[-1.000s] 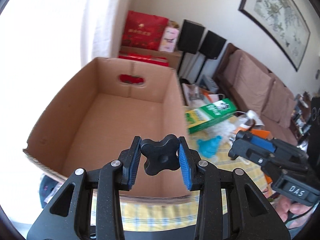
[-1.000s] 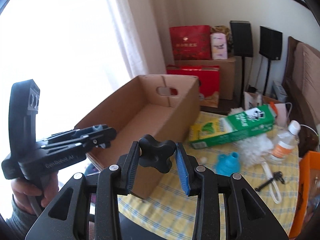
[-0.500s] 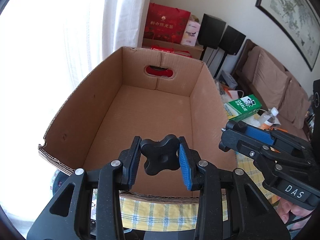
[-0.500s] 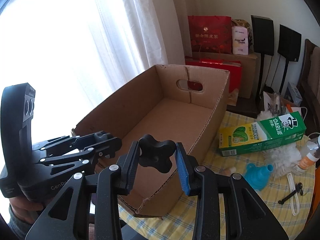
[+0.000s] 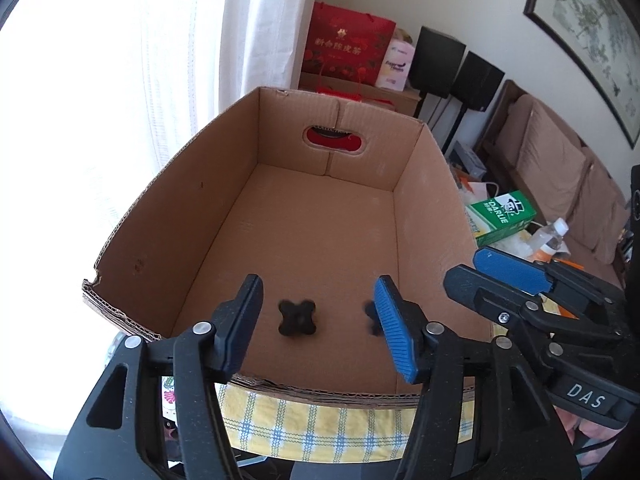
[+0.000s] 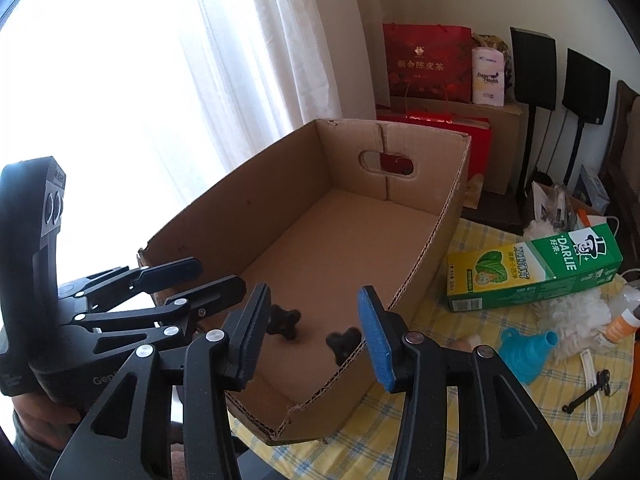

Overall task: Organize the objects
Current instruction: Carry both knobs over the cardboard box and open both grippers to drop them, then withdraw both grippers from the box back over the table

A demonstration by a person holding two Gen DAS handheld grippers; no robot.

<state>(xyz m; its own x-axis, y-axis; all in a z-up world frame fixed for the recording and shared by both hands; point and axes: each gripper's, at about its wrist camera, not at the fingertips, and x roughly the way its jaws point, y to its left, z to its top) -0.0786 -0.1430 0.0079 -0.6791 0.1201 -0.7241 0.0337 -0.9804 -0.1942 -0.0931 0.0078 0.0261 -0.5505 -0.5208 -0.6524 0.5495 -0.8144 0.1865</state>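
An open cardboard box stands on the yellow checked table. Two black star knobs are in the box near its front wall: one blurred between my left fingers, the other partly hidden behind a blue pad. My left gripper is open and empty above the box's near end. My right gripper is open and empty just beside it; it shows at right in the left wrist view.
On the table right of the box lie a green Darlie carton, a blue funnel, a white fluffy duster, a small bottle and a black key on a white cord. Red gift bags, speakers and a sofa stand behind.
Both grippers moved over the box and opened. Each let go of its black star knob, and both knobs dropped into the box.
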